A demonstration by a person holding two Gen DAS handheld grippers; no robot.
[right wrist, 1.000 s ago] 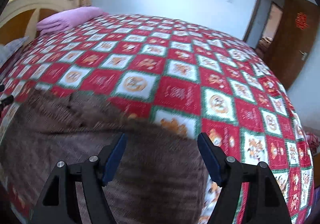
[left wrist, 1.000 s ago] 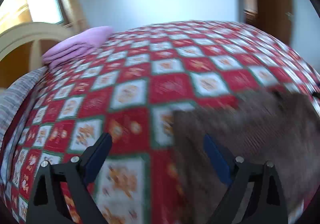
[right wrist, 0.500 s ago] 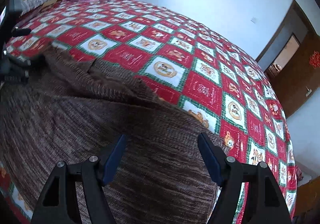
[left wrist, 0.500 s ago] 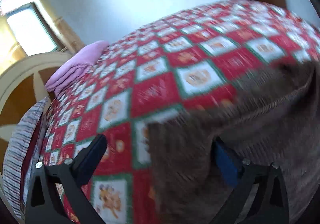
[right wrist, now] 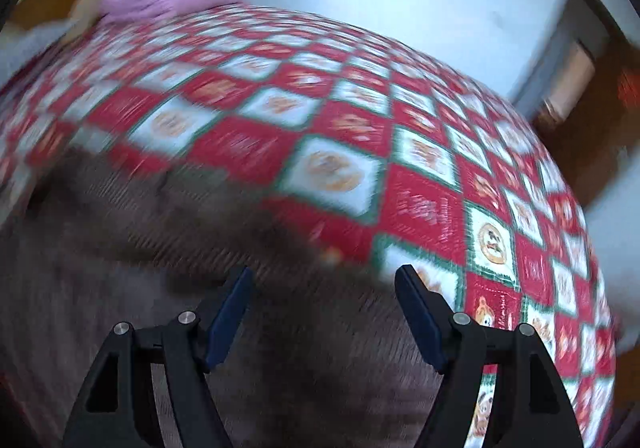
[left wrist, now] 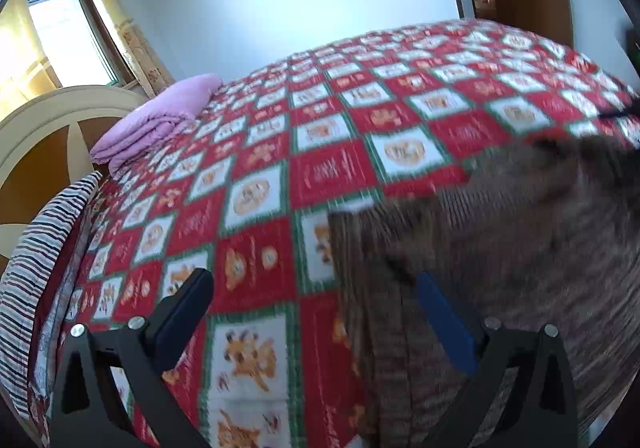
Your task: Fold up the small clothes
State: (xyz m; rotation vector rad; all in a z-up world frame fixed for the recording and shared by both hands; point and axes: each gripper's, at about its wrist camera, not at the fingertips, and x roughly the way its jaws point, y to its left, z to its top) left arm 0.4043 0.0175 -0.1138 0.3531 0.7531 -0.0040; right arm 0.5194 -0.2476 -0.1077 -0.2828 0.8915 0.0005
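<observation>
No fold is visible yet: the brown knit garment [right wrist: 120, 268] lies on the bed [left wrist: 340, 176], my left claw [left wrist: 316, 312] and right claw [right wrist: 324, 308] both spread, holding nothing.

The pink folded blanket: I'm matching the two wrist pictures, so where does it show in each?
Left wrist view: the pink folded blanket lies at the left, near the headboard.
Right wrist view: it sits blurred at the top left.
Shared landmark: the brown knitted garment on the red checked bedspread.
</observation>
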